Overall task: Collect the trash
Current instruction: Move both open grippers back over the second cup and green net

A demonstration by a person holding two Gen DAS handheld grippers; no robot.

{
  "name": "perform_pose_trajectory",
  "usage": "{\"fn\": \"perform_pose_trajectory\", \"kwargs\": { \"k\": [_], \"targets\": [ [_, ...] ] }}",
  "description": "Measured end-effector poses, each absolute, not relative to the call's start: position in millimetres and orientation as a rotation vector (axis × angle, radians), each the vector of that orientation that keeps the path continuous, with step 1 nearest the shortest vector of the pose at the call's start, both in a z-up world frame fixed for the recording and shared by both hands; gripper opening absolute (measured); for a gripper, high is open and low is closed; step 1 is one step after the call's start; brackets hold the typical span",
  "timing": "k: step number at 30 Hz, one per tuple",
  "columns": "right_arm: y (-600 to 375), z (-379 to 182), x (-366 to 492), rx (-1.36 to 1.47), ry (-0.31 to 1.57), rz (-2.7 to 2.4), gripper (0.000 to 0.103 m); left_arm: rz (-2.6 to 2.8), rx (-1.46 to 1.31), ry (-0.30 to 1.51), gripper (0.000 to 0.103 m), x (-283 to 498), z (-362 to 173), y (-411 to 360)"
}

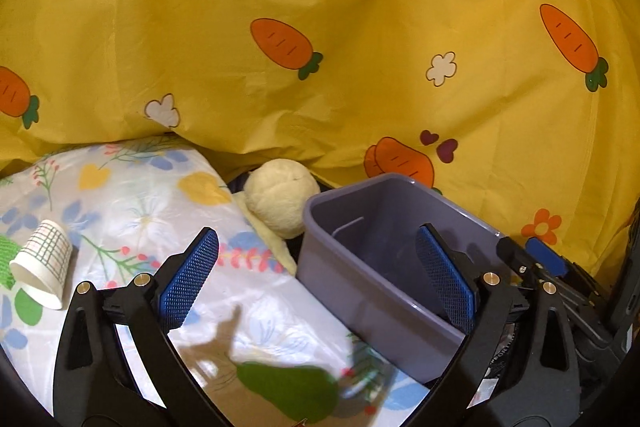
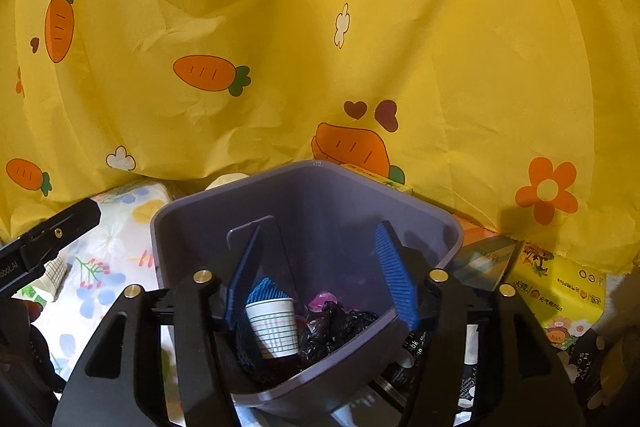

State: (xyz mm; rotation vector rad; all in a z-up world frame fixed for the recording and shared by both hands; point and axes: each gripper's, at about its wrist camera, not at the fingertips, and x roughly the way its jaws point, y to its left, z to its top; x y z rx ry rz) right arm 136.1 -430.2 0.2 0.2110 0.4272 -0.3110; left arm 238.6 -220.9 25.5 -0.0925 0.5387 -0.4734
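The right wrist view looks straight down into the purple bin [image 2: 304, 211] and shows its contents: a checked paper cup [image 2: 273, 327] lying on a dark mesh piece, beside crumpled black plastic [image 2: 336, 327] with a bit of pink wrapper [image 2: 322, 301]. The left wrist view sees only the bin's [image 1: 360, 291] bare upper walls, yet it alone shows clearly a second checked paper cup [image 1: 42, 263] lying on its side on the floral cloth [image 1: 152, 203] covering the desk, well left of the bin, and a cream plush ball [image 1: 278, 197] just behind the bin's far corner. The right hand-held gripper [image 2: 320, 271] hangs over the bin with its blue pads spread apart and nothing between them; the cup in the bin lies below, free of them. The left hand-held gripper [image 1: 316, 275] stands spread very wide, empty, one finger over the cloth and the other over the bin.
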Motion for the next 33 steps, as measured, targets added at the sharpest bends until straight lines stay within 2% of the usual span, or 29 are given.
{"fn": "perform_pose_trajectory", "kwargs": {
  "k": [1, 4, 10, 20, 30, 33],
  "targets": [
    [-427, 2, 134, 0.209, 0.422, -0.31, 0.074, -0.457, -0.095, 0.539, 0.097, 237, 25, -213],
    [-413, 7, 133, 0.191, 0.413, -0.291, 0.08, -0.423, -0.105, 0.532, 0.097, 230, 26, -190],
    [-379, 18, 131, 0.164, 0.406, -0.218, 0.083, -0.329, -0.103, 0.524, 0.097, 218, 26, -141],
    [-266, 20, 158, 0.045, 0.472, 0.053, 0.083, -0.049, -0.088, 0.499, 0.097, 211, 23, -35],
    [-146, -3, 210, -0.066, 0.611, 0.258, 0.083, 0.247, -0.148, 0.495, 0.097, 204, 11, 82],
    [-126, -11, 226, -0.085, 0.631, 0.251, 0.078, 0.284, -0.181, 0.503, 0.097, 204, 7, 101]
  ]
}}
